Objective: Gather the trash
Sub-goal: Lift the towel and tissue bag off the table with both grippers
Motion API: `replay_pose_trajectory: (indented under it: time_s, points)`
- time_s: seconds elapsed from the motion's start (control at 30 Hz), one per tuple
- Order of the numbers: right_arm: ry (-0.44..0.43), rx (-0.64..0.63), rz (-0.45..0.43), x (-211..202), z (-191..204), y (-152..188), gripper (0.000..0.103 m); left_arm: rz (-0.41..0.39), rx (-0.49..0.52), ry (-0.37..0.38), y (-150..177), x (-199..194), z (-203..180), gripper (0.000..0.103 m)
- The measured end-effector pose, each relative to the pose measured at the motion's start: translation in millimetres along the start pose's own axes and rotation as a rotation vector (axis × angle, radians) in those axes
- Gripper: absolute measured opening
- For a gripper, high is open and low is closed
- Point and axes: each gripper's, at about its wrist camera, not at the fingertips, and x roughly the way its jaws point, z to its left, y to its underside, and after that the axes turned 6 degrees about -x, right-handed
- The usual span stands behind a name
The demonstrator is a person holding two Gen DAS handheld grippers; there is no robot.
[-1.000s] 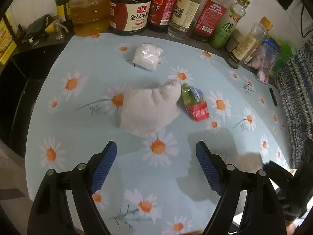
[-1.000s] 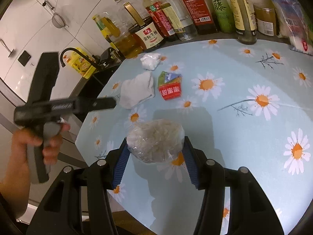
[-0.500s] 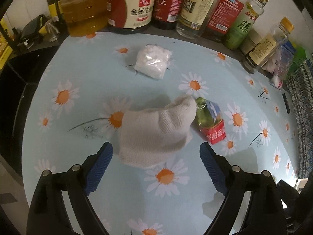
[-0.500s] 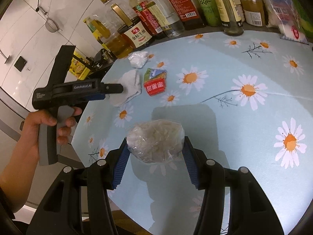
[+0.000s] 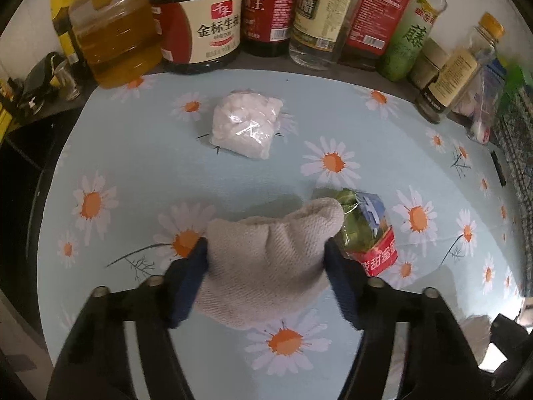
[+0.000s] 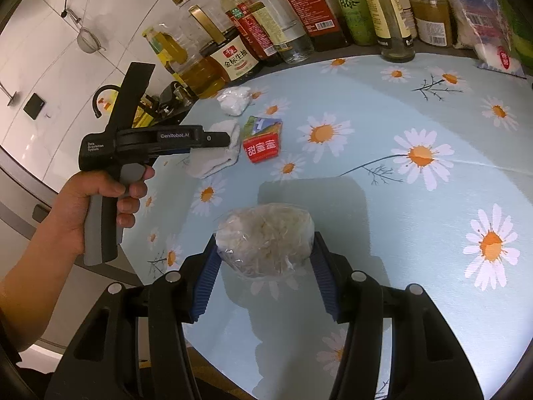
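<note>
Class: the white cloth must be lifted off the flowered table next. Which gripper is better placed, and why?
Left. The left gripper has just been closing, its pads either side of the cloth. The right gripper is full, clamped on a clear bag.

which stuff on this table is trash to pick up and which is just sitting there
For the job:
- grey rag, pinched by the left gripper, whose jaws have just been closing
- clear bag of scraps, held in the right gripper
- white bag
- red and green wrapper

Just sitting there:
- bottles along the back
- daisy tablecloth
</note>
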Motion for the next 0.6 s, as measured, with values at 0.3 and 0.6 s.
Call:
replay_pose_trajectory:
  time_s: [0.3, 0.6]
  points:
    - [0.057, 0.036, -0.034, -6.2, 23.3, 6.9, 0.054, -0.039, 0.057, 0.076, 3.4, -13.9, 11.3, 0.031]
    - [0.119, 0.068, -0.052, -2.0, 73.1, 17.6, 0.054, -0.089, 0.089, 0.187, 34.3, -59.8, 51.2, 0.031]
